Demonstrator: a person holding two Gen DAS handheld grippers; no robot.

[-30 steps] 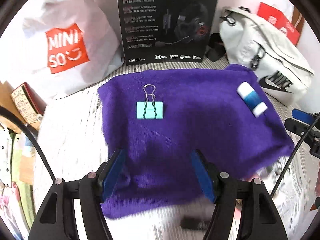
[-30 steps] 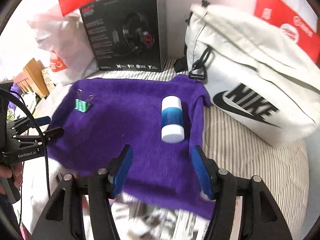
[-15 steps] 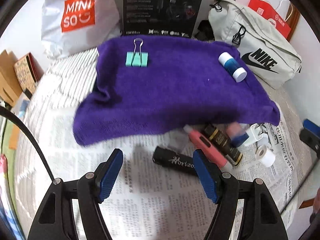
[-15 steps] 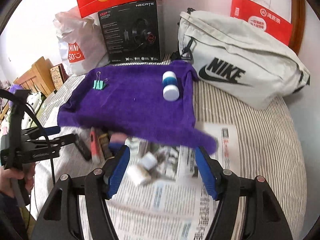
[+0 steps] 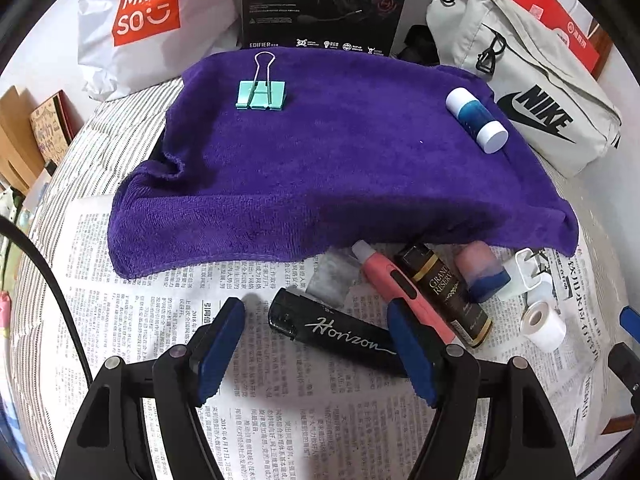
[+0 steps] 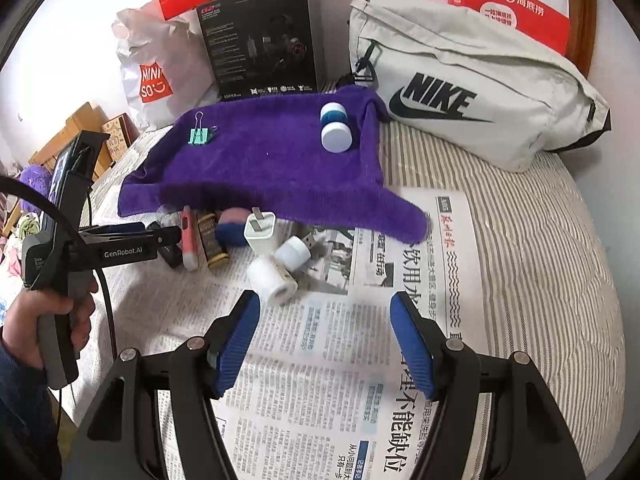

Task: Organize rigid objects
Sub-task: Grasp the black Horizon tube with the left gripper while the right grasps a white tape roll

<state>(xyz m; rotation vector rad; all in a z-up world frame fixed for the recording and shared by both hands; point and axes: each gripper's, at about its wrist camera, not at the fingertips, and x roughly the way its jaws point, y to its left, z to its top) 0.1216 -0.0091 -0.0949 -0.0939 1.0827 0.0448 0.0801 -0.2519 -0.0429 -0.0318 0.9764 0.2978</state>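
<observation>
A purple towel is spread over a striped bed, its near edge overlapping a sheet of newspaper. Two things are seen lying on the towel: one mint-green binder clip, flat, its wire handles pointing away toward the black headset box, and one blue tube with two white caps, lying on its side with its long axis running from the far left to the near right in the left wrist view.

On the newspaper, just below the towel's edge, a cluster of loose items is found. One black case lettered "Horizon" lies with its long axis slanting from upper left to lower right, between the fingers of the left gripper, whose jaws are held wide and untouched by it. One pink pen-shaped item and one dark bottle with gold lettering lie side by side, both slanted the same way. One white charger plug, one white roll and one small white cap are gathered to their right.

The right gripper is held open over bare newspaper, nothing between its pads. A hand is seen grasping the left gripper's handle.
</observation>
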